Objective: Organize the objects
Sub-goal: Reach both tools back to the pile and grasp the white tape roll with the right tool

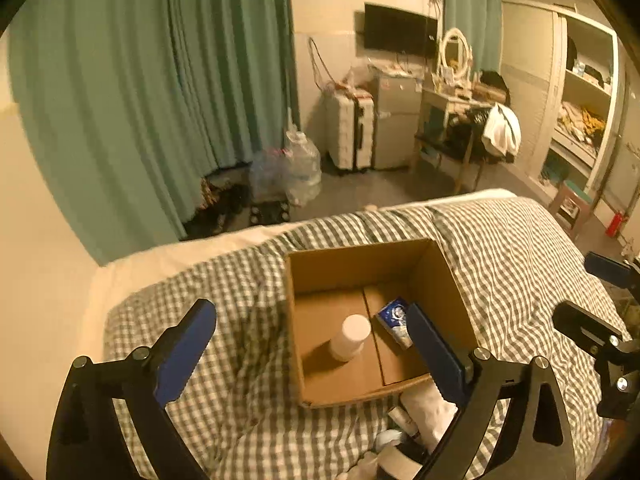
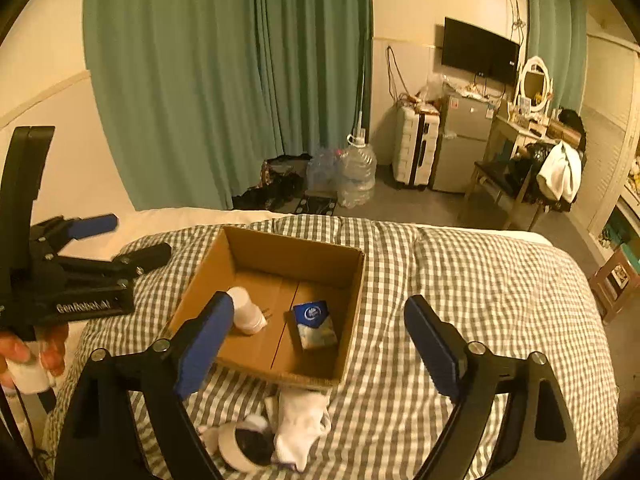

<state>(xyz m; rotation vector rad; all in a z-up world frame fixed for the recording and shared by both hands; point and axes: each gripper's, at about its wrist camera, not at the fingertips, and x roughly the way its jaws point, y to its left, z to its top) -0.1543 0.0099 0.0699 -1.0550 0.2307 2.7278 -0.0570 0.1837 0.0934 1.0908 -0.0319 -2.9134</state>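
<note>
Cardboard box [image 2: 280, 276] is being filled on a checked quilt [image 2: 480, 280], both grippers spread and carrying nothing.

Left gripper [image 1: 312, 344] and right gripper [image 2: 320, 336] are being hovered over it; bottle [image 2: 246, 310] and packet [image 2: 314, 324] are lying inside, socks [image 2: 300, 424] are waiting just outside, where box walls risk being clipped.

Both wrist views look down, near, sharing the cardboard box [image 1: 372, 264] [image 2: 296, 254].

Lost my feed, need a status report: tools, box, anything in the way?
Both tools open, empty: left tool, right tool. Box on bed, holding white bottle and blue packet. Socks still outside, near side. Nothing blocking.
</note>
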